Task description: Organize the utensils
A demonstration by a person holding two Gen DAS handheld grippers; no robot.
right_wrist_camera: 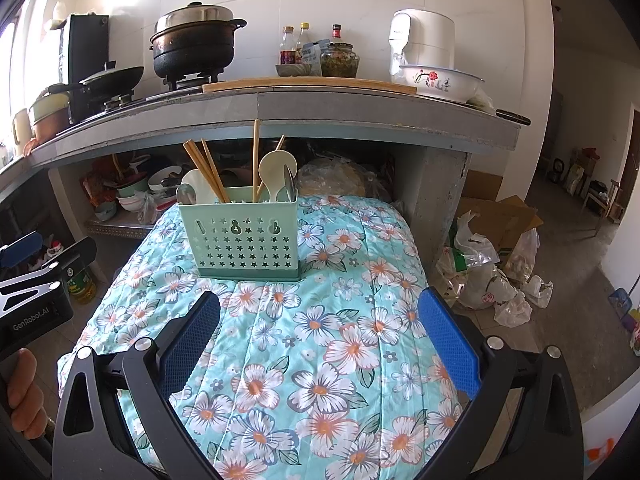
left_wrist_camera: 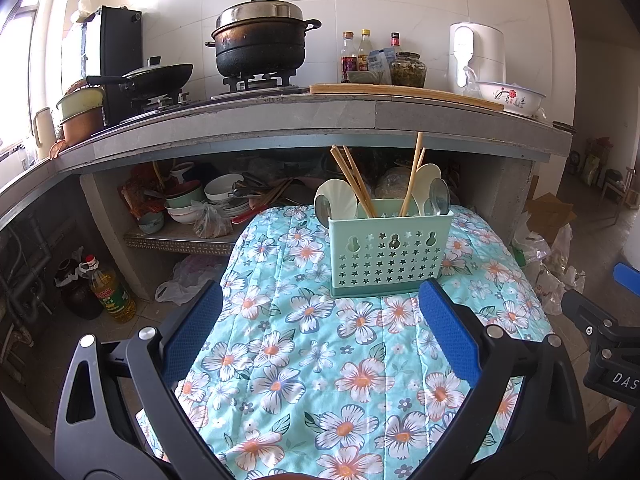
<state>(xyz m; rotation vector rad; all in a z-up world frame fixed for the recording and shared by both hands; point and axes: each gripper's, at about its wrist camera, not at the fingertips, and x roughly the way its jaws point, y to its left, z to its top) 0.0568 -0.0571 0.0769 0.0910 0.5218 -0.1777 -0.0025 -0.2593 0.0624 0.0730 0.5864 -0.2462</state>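
A mint-green perforated utensil holder (left_wrist_camera: 390, 250) (right_wrist_camera: 242, 236) stands upright on the floral cloth (left_wrist_camera: 320, 360) (right_wrist_camera: 320, 340). Wooden chopsticks (left_wrist_camera: 354, 180) (right_wrist_camera: 206, 170), white plastic spoons (left_wrist_camera: 338, 200) (right_wrist_camera: 274, 174) and metal spoons (left_wrist_camera: 440, 196) (right_wrist_camera: 290, 186) stick up out of it. My left gripper (left_wrist_camera: 320, 320) is open, low over the cloth in front of the holder, with nothing between its blue pads. My right gripper (right_wrist_camera: 320, 320) is also open and holds nothing, a little nearer than the holder. The left gripper's body (right_wrist_camera: 36, 280) shows at the left edge of the right wrist view.
A grey counter (left_wrist_camera: 320, 120) behind carries a black pot (left_wrist_camera: 260, 44), a wok (left_wrist_camera: 156, 76), bottles, a jar, a white cooker (left_wrist_camera: 476, 56) and a flowered basin (left_wrist_camera: 510, 96). Bowls are stacked on the shelf beneath. An oil bottle (left_wrist_camera: 112, 292) and plastic bags (right_wrist_camera: 488, 276) lie on the floor.
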